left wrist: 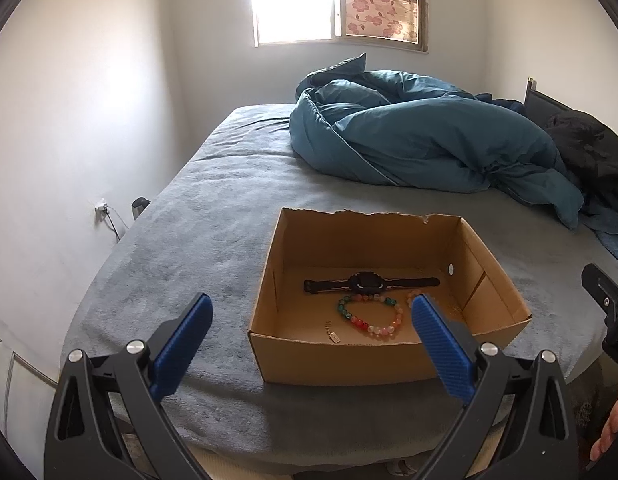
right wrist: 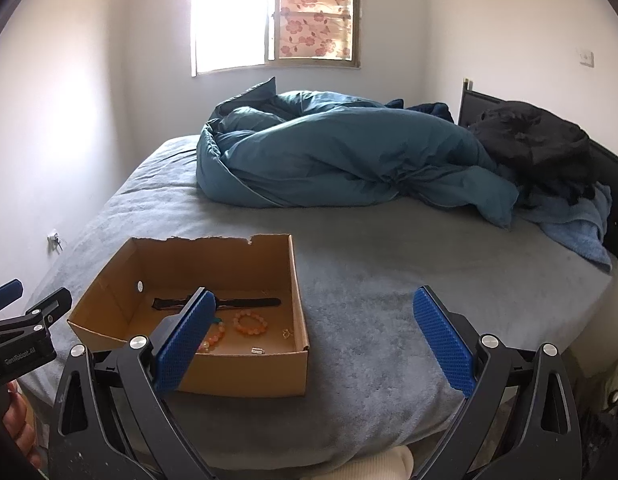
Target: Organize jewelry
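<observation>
An open cardboard box (left wrist: pixel 333 356) stands on the grey bed near its front edge; it also shows in the right wrist view (right wrist: pixel 245 376). Inside lie a black watch (left wrist: pixel 369 283), a multicoloured bead bracelet (left wrist: pixel 369 318), an orange bead bracelet (right wrist: pixel 251 323), a small silver tag (left wrist: pixel 334 337) and a small thin piece (right wrist: pixel 287 333). My left gripper (left wrist: pixel 311 312) is open and empty, held in front of the box. My right gripper (right wrist: pixel 311 312) is open and empty, to the right of the box above the bed.
A rumpled teal duvet (left wrist: pixel 409 140) lies at the back of the bed. Dark clothing (right wrist: pixel 537 144) and a blue towel (right wrist: pixel 573 224) sit at the right by a black headboard. The grey bedsheet (right wrist: pixel 389 280) spreads right of the box. A wall is at the left.
</observation>
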Demonstrator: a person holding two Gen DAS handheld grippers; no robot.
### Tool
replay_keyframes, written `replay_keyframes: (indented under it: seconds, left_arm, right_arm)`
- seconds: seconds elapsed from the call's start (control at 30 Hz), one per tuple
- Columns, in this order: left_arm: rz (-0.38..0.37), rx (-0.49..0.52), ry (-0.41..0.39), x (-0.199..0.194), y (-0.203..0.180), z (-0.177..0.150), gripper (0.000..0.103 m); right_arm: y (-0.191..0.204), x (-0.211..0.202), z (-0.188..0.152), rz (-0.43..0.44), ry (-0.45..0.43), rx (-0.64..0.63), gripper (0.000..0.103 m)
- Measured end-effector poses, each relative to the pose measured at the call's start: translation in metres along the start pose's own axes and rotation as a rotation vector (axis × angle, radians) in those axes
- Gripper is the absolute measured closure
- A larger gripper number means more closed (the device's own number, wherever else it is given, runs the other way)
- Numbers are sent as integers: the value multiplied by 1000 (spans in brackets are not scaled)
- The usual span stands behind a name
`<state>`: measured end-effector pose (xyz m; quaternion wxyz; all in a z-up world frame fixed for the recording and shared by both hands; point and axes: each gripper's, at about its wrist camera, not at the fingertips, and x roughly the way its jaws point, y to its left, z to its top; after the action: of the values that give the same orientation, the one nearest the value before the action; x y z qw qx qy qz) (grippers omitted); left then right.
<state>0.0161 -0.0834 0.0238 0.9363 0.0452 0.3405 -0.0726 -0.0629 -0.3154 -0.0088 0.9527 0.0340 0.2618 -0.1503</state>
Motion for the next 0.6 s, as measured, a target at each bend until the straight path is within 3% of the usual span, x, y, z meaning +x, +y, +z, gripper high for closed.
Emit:
replay_keyframes:
  seconds: [0.6]
  left_arm:
    - [63,-43,-11,-2,29,-2,6]
  right_arm:
    - [18,5,2,33,22,-4,8]
